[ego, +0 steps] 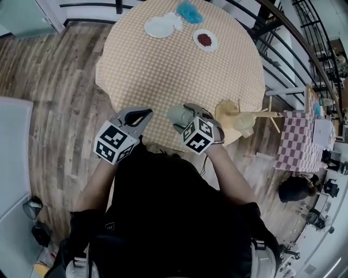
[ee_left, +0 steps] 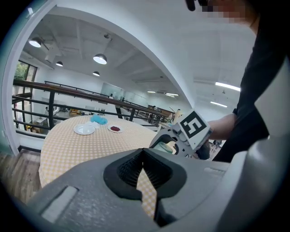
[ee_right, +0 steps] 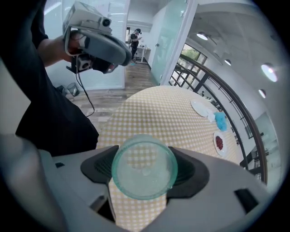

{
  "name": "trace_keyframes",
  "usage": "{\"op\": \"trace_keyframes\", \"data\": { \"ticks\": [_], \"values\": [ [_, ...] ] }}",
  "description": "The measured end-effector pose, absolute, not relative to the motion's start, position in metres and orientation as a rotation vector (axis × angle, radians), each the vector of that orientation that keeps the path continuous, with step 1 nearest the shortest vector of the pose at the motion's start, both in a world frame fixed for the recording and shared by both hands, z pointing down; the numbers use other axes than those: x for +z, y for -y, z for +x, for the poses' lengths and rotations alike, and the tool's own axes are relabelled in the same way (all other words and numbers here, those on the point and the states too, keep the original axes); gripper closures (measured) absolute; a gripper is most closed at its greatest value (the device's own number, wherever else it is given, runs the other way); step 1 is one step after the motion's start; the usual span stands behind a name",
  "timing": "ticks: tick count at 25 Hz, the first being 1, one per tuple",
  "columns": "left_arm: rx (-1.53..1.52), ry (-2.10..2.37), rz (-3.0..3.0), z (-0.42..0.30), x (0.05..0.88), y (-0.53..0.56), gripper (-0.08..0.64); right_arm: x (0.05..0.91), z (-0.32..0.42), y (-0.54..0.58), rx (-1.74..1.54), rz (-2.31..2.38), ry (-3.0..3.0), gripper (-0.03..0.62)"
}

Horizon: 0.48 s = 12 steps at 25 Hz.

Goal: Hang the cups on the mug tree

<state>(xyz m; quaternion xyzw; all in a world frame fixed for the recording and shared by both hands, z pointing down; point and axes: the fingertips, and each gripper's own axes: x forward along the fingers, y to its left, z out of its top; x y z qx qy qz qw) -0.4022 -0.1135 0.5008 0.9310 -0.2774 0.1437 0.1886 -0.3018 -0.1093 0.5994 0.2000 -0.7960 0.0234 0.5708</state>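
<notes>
At the left, the left gripper [ego: 144,114] hangs over the near edge of the round table [ego: 136,65], which wears a yellow checked cloth. Its jaws are pressed together with nothing between them (its own view shows the ribbed pads meeting). Farther across the table lies a white plate [ego: 158,27].

Next comes the right gripper [ego: 185,118], pointing steeply down over the near edge of the table. It is clamped on a pale green see-through cup [ee_right: 143,166], one pad on each side of the cup's wall, and the cup is held clear of the cloth. Beyond it, on the far side, sit a blue crumpled thing [ego: 190,12] and a small plate of something red [ego: 205,39].

To the right of the held cup, near the table's edge, stands the wooden mug tree [ego: 262,114], with another pale cup [ego: 244,124] on it. Past the table is a side table [ego: 296,142] in red checked cloth.
</notes>
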Motion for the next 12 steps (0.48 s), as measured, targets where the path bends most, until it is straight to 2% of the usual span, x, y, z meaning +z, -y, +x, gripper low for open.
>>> {"op": "trace_keyframes", "data": {
  "ticks": [12],
  "values": [
    [0.427, 0.826, 2.694, -0.273, 0.467, 0.054, 0.554, 0.546, -0.189, -0.011, -0.029, 0.474, 1.965, 0.245]
  ]
}}
